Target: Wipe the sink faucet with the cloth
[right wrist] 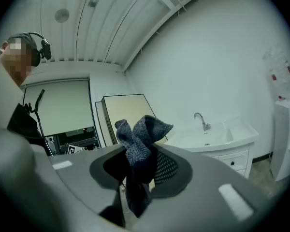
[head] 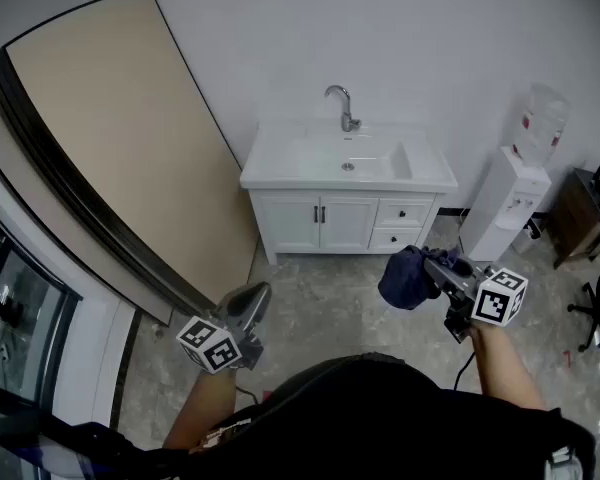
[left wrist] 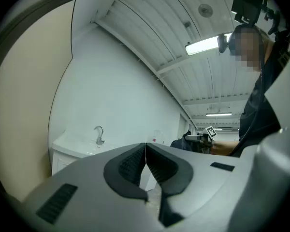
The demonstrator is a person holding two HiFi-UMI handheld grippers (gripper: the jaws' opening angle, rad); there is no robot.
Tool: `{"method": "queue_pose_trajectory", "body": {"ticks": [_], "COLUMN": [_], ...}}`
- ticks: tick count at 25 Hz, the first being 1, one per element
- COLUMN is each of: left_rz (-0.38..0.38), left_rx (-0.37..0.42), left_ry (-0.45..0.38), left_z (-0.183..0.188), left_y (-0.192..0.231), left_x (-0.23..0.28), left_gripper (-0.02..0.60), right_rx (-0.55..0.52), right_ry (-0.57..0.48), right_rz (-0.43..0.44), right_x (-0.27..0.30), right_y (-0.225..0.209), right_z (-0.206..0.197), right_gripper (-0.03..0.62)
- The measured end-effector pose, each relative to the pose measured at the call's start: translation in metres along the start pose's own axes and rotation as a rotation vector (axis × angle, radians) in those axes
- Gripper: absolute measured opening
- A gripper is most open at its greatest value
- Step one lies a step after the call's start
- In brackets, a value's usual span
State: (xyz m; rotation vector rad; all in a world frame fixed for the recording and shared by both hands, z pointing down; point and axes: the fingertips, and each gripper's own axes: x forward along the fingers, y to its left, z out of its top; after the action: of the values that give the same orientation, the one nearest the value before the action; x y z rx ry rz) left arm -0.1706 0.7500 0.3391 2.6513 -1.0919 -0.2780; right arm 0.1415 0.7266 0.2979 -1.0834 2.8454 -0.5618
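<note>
The right gripper (right wrist: 140,153) has its jaws clamped on a blue-grey knitted cloth (right wrist: 144,129), which bunches up above the pads and hangs down below them. Well beyond it, a chrome faucet (right wrist: 201,121) stands at the back of a white sink (right wrist: 217,146) over a drawer cabinet (right wrist: 233,161). A beige board (right wrist: 128,114) leans against the wall to the left.
</note>
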Motion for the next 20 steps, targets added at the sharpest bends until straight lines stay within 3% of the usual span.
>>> {"method": "queue_pose_trajectory", "body": {"ticks": [10,20], "left_rz": [0.003,-0.039], "left_rx": [0.001,-0.019], "left_ry": [0.01,0.028], "left_z": [0.005,0.005], "left_y": [0.021,0.058], "left_x": [-0.012,-0.022], "left_gripper": [0.003,0.003], "right_rx": [0.001,0.081], "right_ry": [-0.003,-0.008], "right_rz": [-0.005,-0.029], "right_x": [0.022,0.049], "right_y": [0.009,0.016], "right_z": [-0.003,-0.016], "right_gripper": [0.1,0.104]}}
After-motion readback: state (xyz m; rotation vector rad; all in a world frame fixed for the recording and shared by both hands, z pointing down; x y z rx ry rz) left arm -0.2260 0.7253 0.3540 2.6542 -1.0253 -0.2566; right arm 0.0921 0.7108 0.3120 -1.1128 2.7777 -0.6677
